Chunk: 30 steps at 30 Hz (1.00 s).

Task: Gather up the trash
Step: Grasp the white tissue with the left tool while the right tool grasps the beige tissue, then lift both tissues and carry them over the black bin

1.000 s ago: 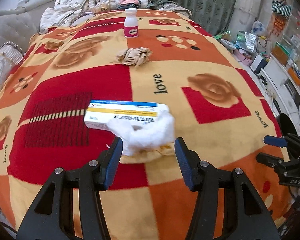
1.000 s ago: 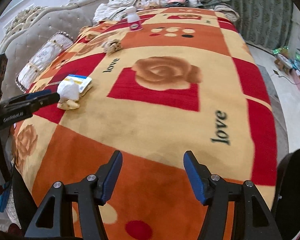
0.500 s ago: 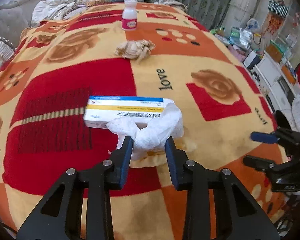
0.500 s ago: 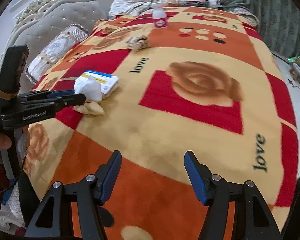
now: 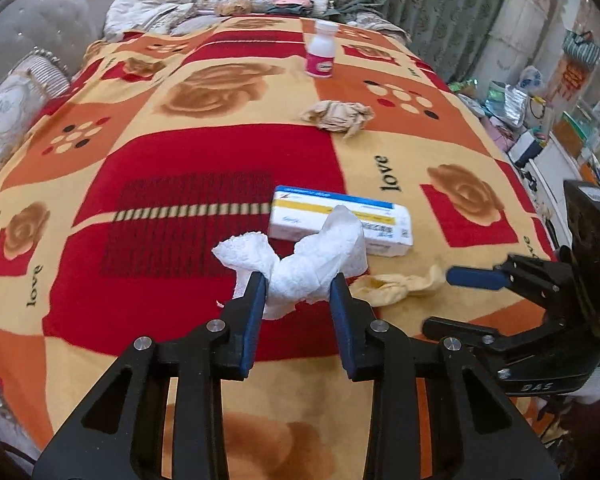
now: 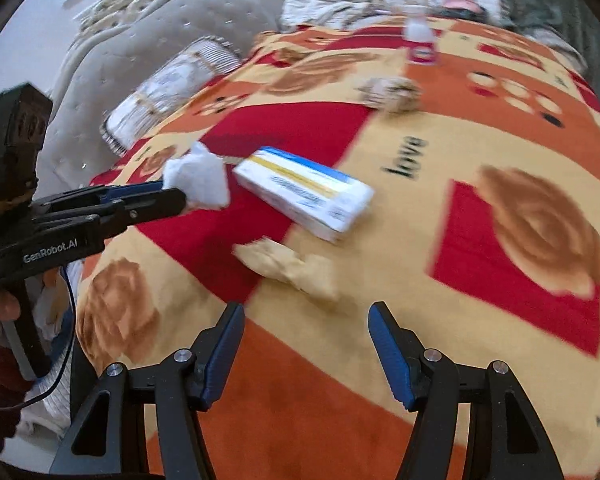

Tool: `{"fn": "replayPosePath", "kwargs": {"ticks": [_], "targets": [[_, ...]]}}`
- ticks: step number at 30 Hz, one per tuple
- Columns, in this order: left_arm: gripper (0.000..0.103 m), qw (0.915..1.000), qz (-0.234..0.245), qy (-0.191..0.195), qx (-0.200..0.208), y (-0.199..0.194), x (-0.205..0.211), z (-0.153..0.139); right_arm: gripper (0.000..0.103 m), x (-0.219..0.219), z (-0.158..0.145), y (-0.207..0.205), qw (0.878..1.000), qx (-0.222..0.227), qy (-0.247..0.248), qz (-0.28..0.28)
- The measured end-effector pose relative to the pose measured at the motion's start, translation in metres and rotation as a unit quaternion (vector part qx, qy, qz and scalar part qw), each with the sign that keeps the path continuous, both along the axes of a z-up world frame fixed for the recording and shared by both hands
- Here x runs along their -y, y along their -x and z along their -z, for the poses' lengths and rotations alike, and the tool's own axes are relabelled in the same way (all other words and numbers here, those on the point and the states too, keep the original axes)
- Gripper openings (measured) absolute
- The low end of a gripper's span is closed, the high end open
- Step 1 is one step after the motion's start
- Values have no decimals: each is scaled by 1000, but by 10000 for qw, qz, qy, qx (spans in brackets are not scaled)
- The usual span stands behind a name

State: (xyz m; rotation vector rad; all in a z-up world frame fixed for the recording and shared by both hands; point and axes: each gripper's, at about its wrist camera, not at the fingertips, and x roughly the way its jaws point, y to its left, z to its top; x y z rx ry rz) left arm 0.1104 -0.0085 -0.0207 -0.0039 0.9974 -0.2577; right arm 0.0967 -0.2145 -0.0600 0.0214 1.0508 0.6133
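Note:
My left gripper is shut on a crumpled white tissue, lifted just off the blanket; from the right wrist view the same tissue sticks out of the left gripper. A yellowish crumpled tissue lies on the blanket to its right, seen also as the yellowish tissue just ahead of my right gripper, which is open and empty. A white, blue and yellow box lies behind them. Farther back sit a brown crumpled paper and a white bottle.
Everything rests on a bed under a red, orange and yellow rose blanket. Pillows and a padded headboard border the left and far sides. Cluttered shelves and bags stand off the right edge.
My left gripper closed on the white tissue and lifted it off the yellowish one, which now lies uncovered. My right gripper swung left toward the yellowish tissue and the box.

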Motion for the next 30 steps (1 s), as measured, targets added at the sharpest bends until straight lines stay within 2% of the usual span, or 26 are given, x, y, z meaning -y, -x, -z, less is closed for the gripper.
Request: {"fn": "replayPosePath", "kwargs": {"ticks": [6,10,12,13,16,24,30], "targets": [[30,9998,-186,43,-32,4,-22,1,62,-42,2,-14,9951,491,552,-660],[30,9996,-224,106,-103,6,-25,5,61,-47,16,-26,9930,406,738,-825],[30,9996,-219,132,-137,7,-24,8,45,-48,21,-26,9925,454,765,-844],[30,9995,-212,147,-158,7,-22,9,30,-47,20,-24,9916,527,810,-856],[30,9995,-148,202,-194,9,-14,12,21,-40,17,-22,9949,334,568,-762],[30,9992,71,322,-214,16,14,9,21,2,-3,7,9974,462,419,-350],[30,9985,428,299,-182,25,59,6,21,41,-13,27,9980,495,372,104]]}}
